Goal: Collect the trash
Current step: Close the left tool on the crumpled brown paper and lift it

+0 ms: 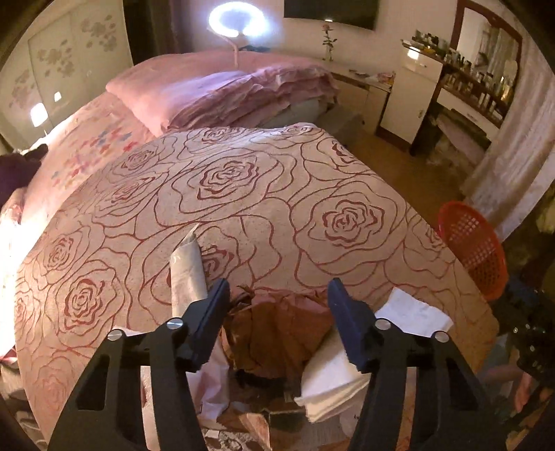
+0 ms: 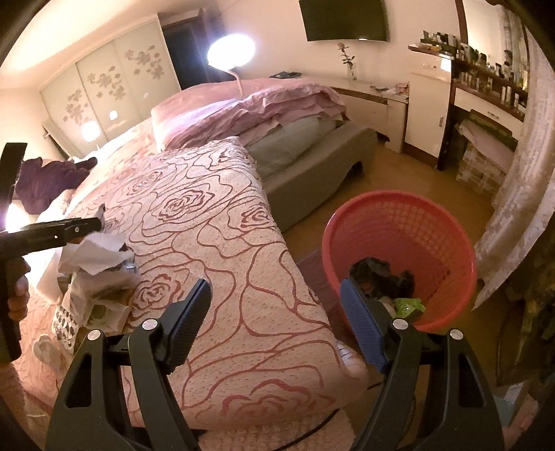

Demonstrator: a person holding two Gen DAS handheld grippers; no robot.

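A home bedroom: a bed (image 2: 208,215) with rose-patterned cover, folded pink quilts (image 2: 263,107), sliding wardrobe doors (image 2: 104,83), a bottle-crowded dressing table (image 2: 485,90).

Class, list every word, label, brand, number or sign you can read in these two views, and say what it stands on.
None can be read.
Bottles on the dresser shelf: labels too small and blurred.
Litter pile on the bed: a dark mark on a white wrapper's edge, cut off, unreadable.
Wall screen: blank.
Red basket: no lettering visible.

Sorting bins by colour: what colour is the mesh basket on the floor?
Red basket; clearest in the right wrist view.
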